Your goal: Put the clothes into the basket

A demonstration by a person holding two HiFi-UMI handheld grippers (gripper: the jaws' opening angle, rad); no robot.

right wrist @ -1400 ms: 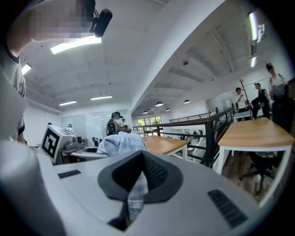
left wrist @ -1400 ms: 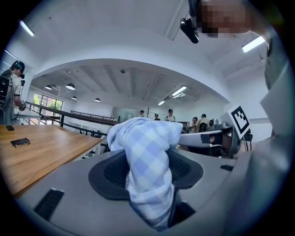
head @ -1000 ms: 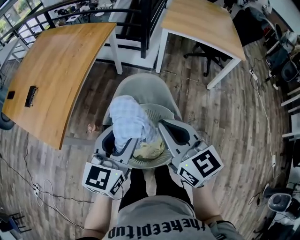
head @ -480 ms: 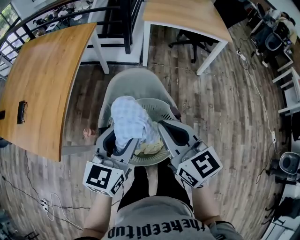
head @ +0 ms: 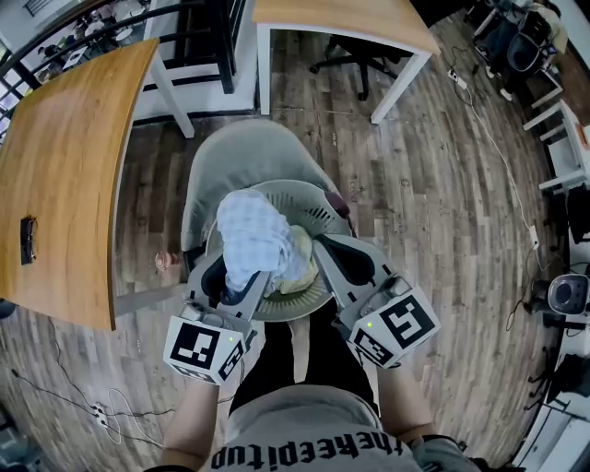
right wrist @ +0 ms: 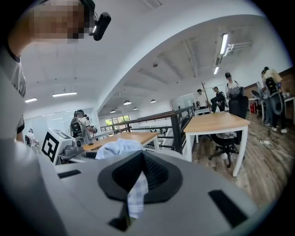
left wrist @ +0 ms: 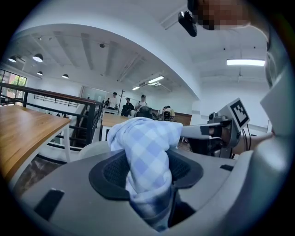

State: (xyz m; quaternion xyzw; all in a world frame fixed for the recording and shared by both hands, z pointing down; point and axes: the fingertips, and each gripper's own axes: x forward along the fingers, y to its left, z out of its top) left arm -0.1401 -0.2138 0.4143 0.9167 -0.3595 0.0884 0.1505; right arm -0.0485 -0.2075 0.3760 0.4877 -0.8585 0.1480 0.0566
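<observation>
Since a second ago both my grippers have sunk with the cloth, and more of the basket's (head: 309,198) far rim now shows beyond it; my grip looks the same.

My left gripper (head: 226,281) is clamped on a thick bunch of the blue-and-white checked cloth (head: 253,230). In the left gripper view, the cloth (left wrist: 147,147) fills the gap between the jaws of this gripper (left wrist: 150,184), which stand fairly wide, and it mounds up above them.

My right gripper (head: 336,263) pinches a thin edge of the same cloth. In the right gripper view the jaws of this gripper (right wrist: 138,177) are nearly together with a narrow strip between them. The rest of the cloth (right wrist: 120,148) is heaped beyond and to the left of the fingertips.

The cloth hangs between the two grippers, just above the basket, over its left half. A pale yellow garment (head: 300,263) lies in the basket under my fingertips.

The basket sits on a grey chair (head: 249,152) on a wood-plank floor (head: 433,184). A curved wooden table (head: 64,166) stands to the left, and a second table (head: 341,14) stands further ahead with an office chair (head: 350,51) under it. A dark railing (left wrist: 69,99) and several people (left wrist: 126,107) are in the distance.
</observation>
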